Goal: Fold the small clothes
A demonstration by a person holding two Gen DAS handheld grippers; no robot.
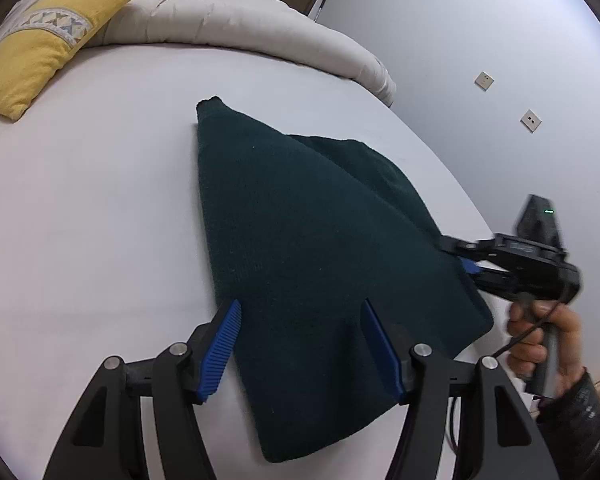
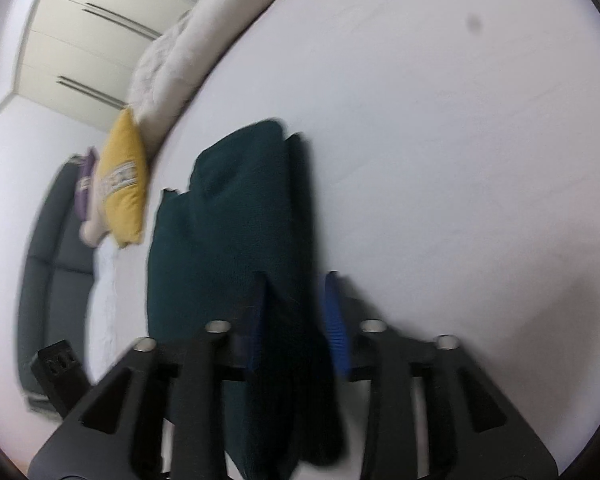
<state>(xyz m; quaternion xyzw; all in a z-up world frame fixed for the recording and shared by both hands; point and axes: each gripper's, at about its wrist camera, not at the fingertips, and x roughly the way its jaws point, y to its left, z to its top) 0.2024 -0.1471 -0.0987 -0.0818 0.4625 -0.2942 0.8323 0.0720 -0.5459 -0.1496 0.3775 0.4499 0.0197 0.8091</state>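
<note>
Left gripper (image 1: 300, 316): closest to the lens; its blue pads stand apart, one on each side of the near edge of the garment, and do not press it.
Garment (image 1: 300, 240): dark green knitted piece, already doubled over, lying on the white bed sheet (image 1: 80, 200), with one layer showing under the other at the far side.
Right gripper (image 1: 466, 258): at the right edge of the garment; in its own blurred view the jaws are parted with the dark edge between them, not clamped.
Person's hand (image 1: 540, 340): holds the handle of the right gripper.
Surroundings: yellow cushion (image 1: 44, 40) and rolled duvet (image 1: 240, 24) are well apart from the work.
Step in hand: I judge the fold is just laid down and the edges are being let go.
Advice: draw both grippers back low and straight, so that no pad catches the knit and lifts the upper layer; then check that the edges lie even before the next fold.
</note>
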